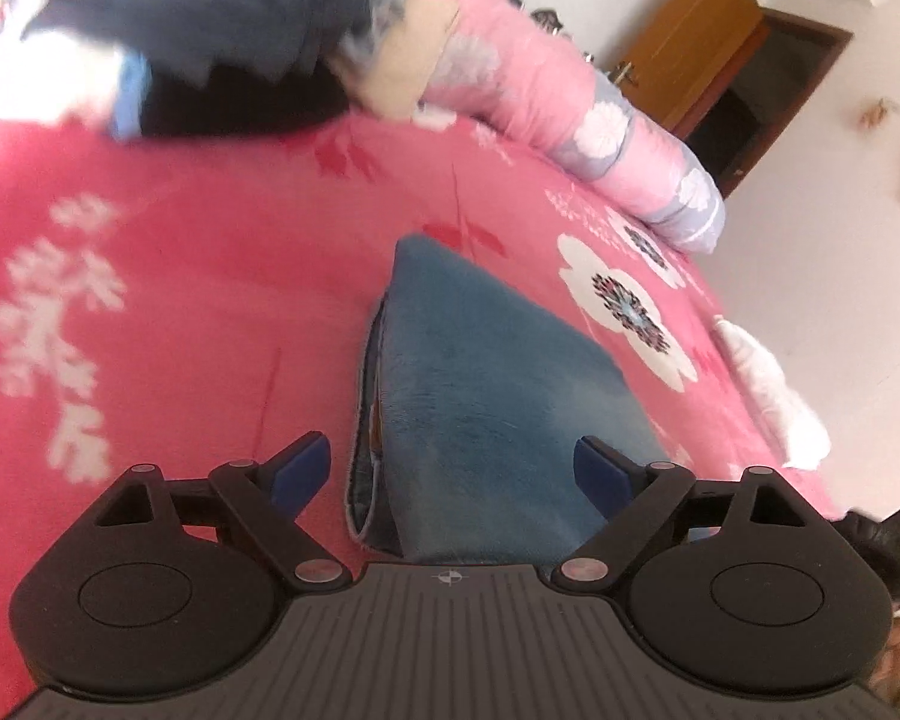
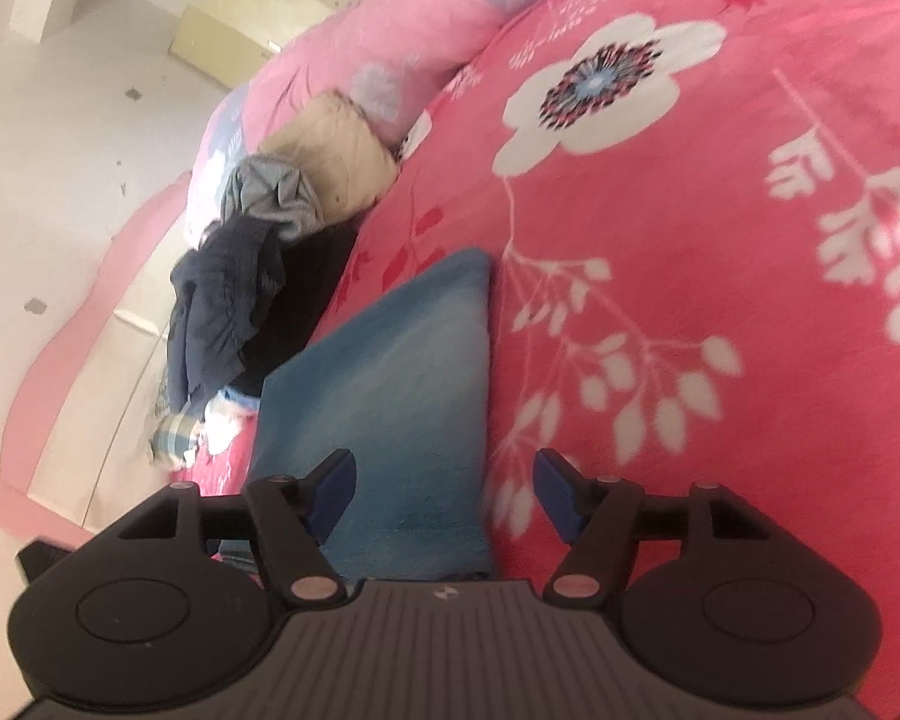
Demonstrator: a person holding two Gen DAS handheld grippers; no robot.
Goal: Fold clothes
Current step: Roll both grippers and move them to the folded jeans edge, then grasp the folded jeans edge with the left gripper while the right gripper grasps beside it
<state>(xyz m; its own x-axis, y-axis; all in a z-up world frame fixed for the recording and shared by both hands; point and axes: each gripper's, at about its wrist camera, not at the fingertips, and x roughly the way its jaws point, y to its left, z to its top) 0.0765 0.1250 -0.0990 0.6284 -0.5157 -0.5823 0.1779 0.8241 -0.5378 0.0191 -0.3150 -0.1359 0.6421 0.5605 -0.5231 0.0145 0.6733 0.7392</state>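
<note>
The blue garment (image 1: 486, 372) lies folded on the pink blanket (image 1: 210, 276), a plush, fleecy piece narrowing to a point at its far end. Along its left edge in the left wrist view the layers show as stacked hems, so it is already doubled over at least once. It looks soft, thick and light; it should bend without resistance but spring open a little at a fold, and the nap ought to give the pads good grip. The stacked edge seems the best place to take hold, pinching all layers together so none slips loose.

The left gripper (image 1: 453, 468) hovers above the near end with its jaws wide apart, straddling the cloth and holding nothing. The right gripper (image 2: 444, 495) is also spread wide and empty, over the garment's right border where it meets the blanket (image 2: 720, 228).

Farther off, a pile of clothes (image 2: 240, 276), dark, grey and beige, waits near the bed's edge beside a rolled pink quilt (image 1: 540, 78). A wooden door (image 1: 714, 30) stands beyond.
</note>
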